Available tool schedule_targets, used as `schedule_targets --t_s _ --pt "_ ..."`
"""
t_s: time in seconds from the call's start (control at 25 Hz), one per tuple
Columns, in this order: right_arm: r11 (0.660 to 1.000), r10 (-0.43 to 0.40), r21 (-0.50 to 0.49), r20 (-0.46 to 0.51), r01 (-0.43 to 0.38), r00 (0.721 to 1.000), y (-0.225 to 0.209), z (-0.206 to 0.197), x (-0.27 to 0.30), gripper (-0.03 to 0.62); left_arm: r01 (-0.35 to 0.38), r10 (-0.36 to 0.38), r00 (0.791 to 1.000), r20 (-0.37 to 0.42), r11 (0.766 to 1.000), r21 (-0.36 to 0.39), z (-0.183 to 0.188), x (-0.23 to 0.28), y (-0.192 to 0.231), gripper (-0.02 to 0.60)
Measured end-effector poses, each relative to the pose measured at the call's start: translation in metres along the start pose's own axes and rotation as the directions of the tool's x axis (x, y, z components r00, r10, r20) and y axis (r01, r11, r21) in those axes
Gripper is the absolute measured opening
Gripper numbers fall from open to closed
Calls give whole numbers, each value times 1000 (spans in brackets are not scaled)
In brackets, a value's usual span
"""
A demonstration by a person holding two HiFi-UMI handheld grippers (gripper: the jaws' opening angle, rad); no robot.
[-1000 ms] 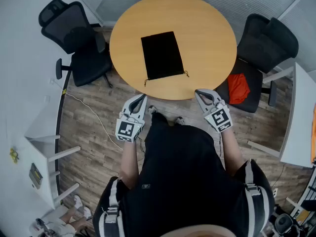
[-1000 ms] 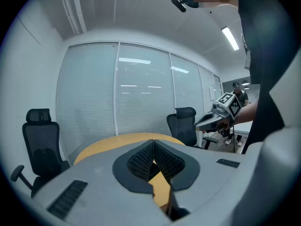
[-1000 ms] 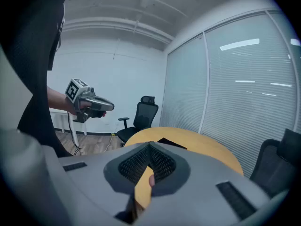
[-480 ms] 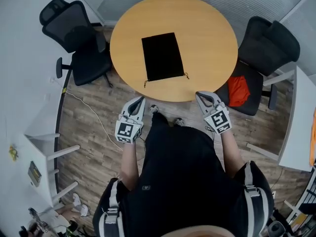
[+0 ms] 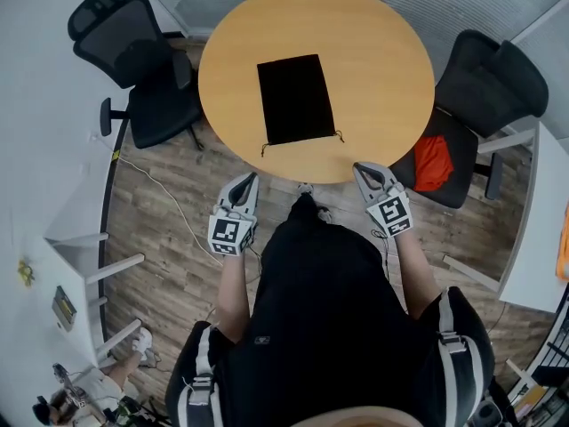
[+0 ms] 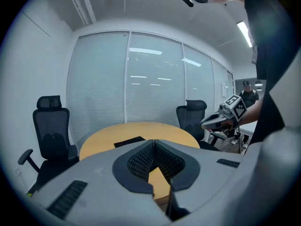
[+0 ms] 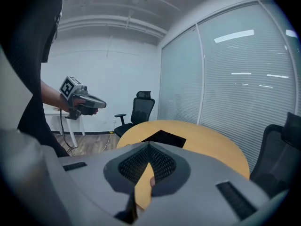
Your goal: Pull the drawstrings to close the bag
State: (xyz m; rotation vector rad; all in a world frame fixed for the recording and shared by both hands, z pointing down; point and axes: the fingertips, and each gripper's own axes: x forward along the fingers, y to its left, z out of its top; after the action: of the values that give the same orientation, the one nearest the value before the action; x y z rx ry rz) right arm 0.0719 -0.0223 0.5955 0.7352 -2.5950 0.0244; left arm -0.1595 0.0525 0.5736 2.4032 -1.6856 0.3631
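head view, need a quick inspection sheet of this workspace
surface: round wooden table, bare apart from the bag
job's things: black drawstring bag lies flat, mouth ungathered, cord ends at the near edge
clutter: nothing seen on the table
grippers: left claw and right claw both shut and empty, short of the table edge, apart from the bag
cables: thin cable across the floor on the left
surroundings: black office chair on the left, another on the right with a red item on its seat; wood floor
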Motion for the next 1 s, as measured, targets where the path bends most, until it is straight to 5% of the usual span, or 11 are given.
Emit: schedule_targets --t_s 0.24,0.4,0.52,0.8,1.0 --pt "1000 23 2 -113 -23 993 -4 -35 41 57 131 -138 989 -55 985 -110 -38 28 -2 41" --pt "1000 -1 0 -174 1 985 -14 -54 65 58 112 -126 984 -127 988 -108 -68 54 12 118" --pt "1000 4 4 -242 -3 970 -19 -77 82 168 74 -88 979 -183 994 -80 -96 70 28 138" --pt "997 -71 -10 -383 72 921 -45 -136 110 198 73 -69 914 -400 997 -6 -184 106 50 158" --pt "990 -141 -36 -430 140 892 -59 -158 121 198 64 -67 892 -448 998 -20 -217 131 58 158"
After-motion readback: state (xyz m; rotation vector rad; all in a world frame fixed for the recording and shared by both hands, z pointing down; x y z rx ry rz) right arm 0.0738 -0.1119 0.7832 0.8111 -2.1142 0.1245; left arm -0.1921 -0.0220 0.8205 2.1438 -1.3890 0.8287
